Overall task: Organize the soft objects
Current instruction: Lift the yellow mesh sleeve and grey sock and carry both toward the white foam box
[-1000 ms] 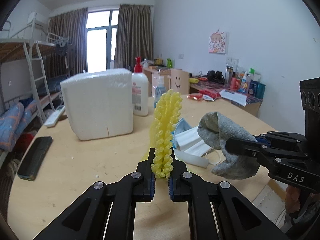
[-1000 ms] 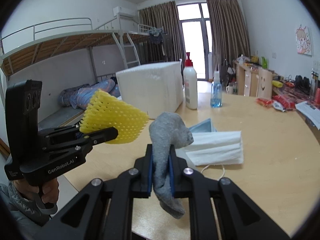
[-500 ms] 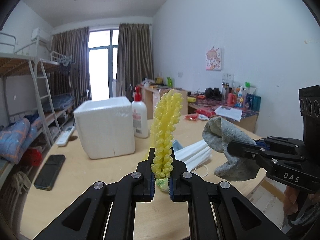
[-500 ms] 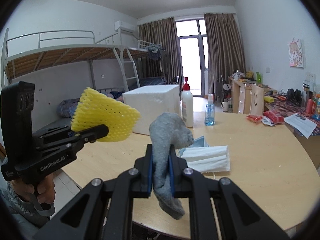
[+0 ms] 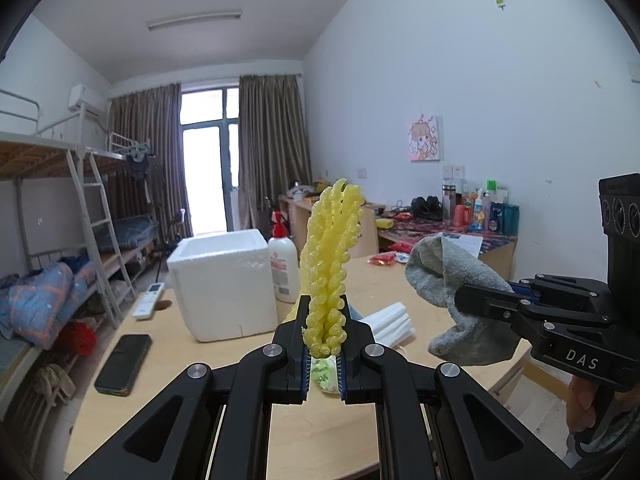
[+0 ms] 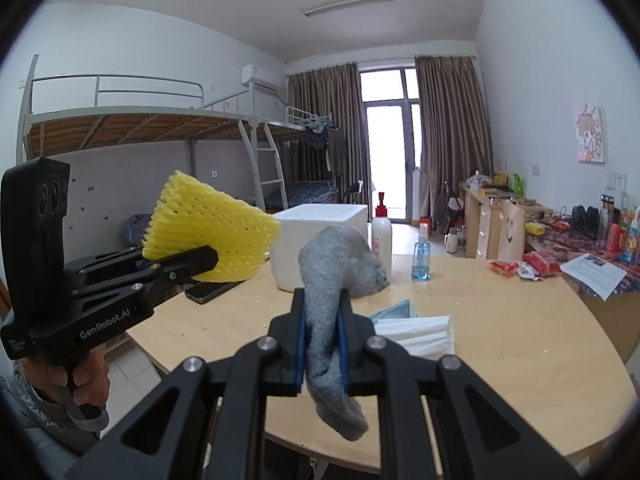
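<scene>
Sock (image 6: 332, 280) and yellow foam net (image 5: 330, 264) stay clamped in hand-held grippers; both now higher above table (image 6: 500, 344).

The foam net (image 5: 330, 264) is bright yellow with a mesh of small holes. The sock (image 6: 334, 280) is plain grey. Both grippers are black with blue pads: left (image 5: 323, 364), right (image 6: 322, 350). The box (image 5: 224, 286) is white, the table (image 6: 500, 320) pale wood, the masks (image 6: 416, 334) white and blue, the phone (image 5: 124, 364) black.
</scene>
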The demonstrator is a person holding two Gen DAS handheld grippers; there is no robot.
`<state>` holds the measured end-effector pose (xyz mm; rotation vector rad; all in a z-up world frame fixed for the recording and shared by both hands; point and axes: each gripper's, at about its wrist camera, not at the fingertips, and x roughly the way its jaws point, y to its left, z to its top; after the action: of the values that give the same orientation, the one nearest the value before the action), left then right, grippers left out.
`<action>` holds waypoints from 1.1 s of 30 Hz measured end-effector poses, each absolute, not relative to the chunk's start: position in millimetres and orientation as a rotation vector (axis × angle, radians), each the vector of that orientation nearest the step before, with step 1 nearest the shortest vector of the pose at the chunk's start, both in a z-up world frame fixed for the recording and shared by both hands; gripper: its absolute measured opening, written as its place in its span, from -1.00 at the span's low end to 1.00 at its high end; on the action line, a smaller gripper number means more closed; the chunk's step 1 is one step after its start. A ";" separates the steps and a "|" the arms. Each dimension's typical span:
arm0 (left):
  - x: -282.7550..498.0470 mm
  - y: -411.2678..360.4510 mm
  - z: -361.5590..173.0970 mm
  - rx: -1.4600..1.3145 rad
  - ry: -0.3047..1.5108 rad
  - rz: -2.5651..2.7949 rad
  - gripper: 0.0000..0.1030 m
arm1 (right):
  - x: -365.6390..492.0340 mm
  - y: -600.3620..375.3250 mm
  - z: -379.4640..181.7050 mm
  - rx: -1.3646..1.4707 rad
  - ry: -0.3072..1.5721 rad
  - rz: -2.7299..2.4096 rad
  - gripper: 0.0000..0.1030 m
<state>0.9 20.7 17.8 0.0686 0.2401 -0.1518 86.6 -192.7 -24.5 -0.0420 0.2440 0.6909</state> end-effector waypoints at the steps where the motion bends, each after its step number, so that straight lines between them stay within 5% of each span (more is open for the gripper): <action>1: -0.4 21.4 18.7 0.069 0.236 -0.146 -0.80 | 87.7 -192.8 -23.9 -0.043 0.240 0.693 -0.68; 33: 10.3 90.4 22.8 0.043 0.263 0.030 -0.80 | 134.4 -106.2 -24.2 -0.099 0.261 0.882 -0.68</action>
<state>10.3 90.4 22.8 0.0428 0.2632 0.0297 134.4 -106.2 -24.2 -0.0993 0.2614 0.8818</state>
